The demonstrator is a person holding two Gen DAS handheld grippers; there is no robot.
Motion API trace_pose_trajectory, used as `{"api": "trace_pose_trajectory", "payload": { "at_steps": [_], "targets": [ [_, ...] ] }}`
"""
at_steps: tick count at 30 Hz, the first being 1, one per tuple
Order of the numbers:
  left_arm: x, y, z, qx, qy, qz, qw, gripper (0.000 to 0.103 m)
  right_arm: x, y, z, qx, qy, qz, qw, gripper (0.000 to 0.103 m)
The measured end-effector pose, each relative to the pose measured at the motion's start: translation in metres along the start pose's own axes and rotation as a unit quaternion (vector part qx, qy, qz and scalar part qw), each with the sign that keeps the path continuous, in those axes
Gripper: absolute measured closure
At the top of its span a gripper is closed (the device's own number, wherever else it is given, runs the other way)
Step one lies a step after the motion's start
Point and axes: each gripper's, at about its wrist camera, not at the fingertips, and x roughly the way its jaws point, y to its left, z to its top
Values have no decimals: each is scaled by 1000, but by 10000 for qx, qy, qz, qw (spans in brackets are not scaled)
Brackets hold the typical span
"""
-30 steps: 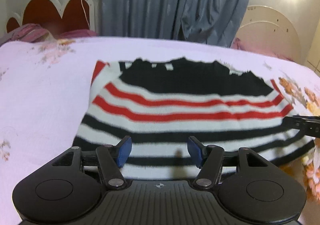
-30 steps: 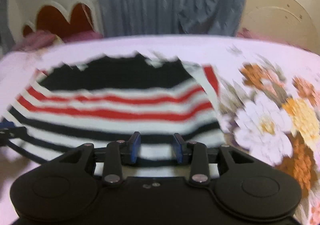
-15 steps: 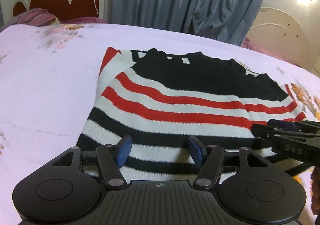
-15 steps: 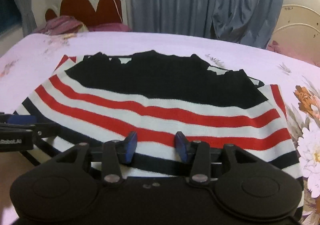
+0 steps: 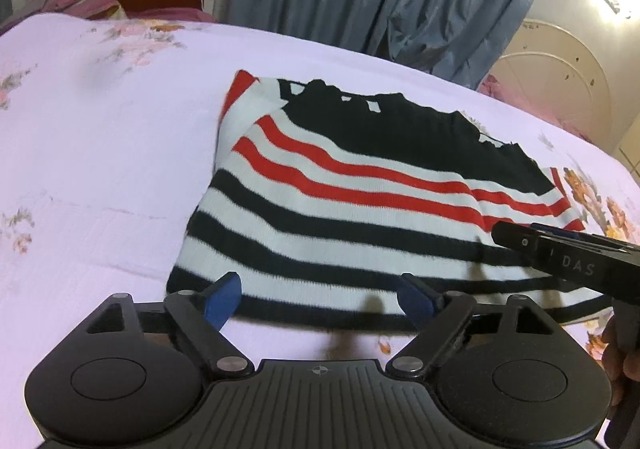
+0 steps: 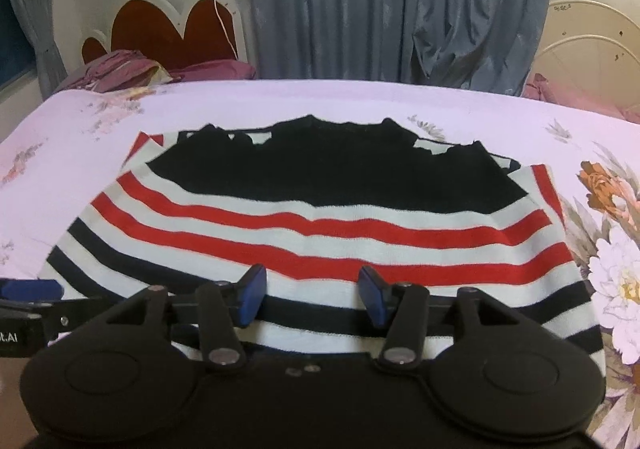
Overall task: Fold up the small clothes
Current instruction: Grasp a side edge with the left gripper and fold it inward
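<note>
1. The striped sweater (image 6: 320, 225) lies flat on the bed (image 5: 100, 129), its black band toward the far side and its hem at the near edge. It looks already doubled: a second layer of red and white shows at its left and right edges, so the sleeves or sides seem tucked in, though I cannot tell how many folds are done.
2. The left claw (image 5: 318, 301) hangs over the near-left hem with its jaws opening wide; nothing is between them and the pads touch no cloth.
3. The right claw (image 6: 312, 295) hangs over the near stripes toward the right, its jaws opening to a middling gap with the knit below them, not pinched.
4. What seems left: grip the near hem at 2 points and carry it toward the black band, then smooth the result. That fold has not begun.
</note>
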Motion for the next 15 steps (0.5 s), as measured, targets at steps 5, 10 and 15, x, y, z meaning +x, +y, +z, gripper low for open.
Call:
{"api": "trace_pose_trajectory", "payload": {
  "at_steps": [5,10,15],
  "targets": [
    [-4,14,-12,-704,245,-189,9970,19,-2,0,-8,-42,131,-46,9999,53],
    [-2,31,-34,-1492,306,-591,9866,19,-6,-6,-14,62,164,-60,9998,53],
    [14,47,-42,-2242,-120,-1036,9690,19,-4,-8,-15,65,150,-84,9998,52]
  ]
}}
